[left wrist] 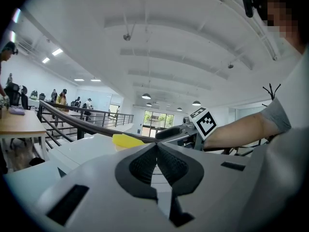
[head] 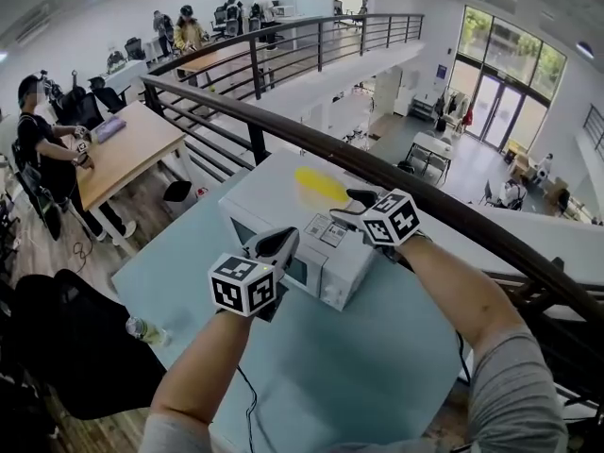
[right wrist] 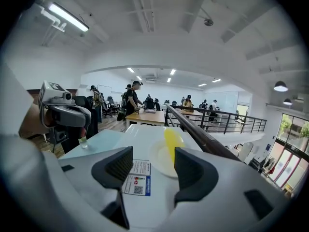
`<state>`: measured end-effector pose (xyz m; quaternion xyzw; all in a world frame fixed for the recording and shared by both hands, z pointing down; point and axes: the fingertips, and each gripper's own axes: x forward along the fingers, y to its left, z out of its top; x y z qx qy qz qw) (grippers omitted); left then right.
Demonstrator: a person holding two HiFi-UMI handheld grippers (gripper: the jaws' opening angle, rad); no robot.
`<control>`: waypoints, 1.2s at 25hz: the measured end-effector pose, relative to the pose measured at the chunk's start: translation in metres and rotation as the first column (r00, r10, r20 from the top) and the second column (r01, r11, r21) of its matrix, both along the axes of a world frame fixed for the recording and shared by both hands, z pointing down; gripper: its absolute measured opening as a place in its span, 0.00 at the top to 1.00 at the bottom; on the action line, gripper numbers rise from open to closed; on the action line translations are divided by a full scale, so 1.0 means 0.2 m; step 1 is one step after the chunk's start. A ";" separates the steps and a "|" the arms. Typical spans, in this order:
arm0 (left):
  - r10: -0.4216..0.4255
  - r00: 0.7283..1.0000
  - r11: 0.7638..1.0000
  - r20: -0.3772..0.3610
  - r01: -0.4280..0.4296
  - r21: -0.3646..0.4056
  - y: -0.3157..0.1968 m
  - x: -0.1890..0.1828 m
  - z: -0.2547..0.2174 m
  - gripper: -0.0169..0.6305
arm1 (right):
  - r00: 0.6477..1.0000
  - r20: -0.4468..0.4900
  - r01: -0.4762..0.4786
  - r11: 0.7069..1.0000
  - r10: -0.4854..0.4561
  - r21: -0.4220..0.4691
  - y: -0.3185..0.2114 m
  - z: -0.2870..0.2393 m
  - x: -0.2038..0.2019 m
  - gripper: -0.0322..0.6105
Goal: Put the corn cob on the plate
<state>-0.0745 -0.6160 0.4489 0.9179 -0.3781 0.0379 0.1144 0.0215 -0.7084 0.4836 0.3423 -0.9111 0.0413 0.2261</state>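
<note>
Judging the drop as done, I'd park the left gripper, jaws closed on nothing, and lift the right gripper, wide and empty, straight back w/o clipping the rim. Further out, on the microwave top, the plate holds only the corn cob, lying flat, so task looks complete.

Pale blue table bears a microwave and, perhaps, a bottle.

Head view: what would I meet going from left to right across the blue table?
In order: plastic bottle → left gripper → corn cob → right gripper. The microwave spans several of these, so it is left out.
</note>
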 end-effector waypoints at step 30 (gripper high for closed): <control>-0.021 1.000 0.999 0.015 0.021 0.037 1.07 0.01 -0.28 0.95 | 0.958 0.248 -0.144 0.989 0.143 -0.014 1.23 -0.26 0.41 0.91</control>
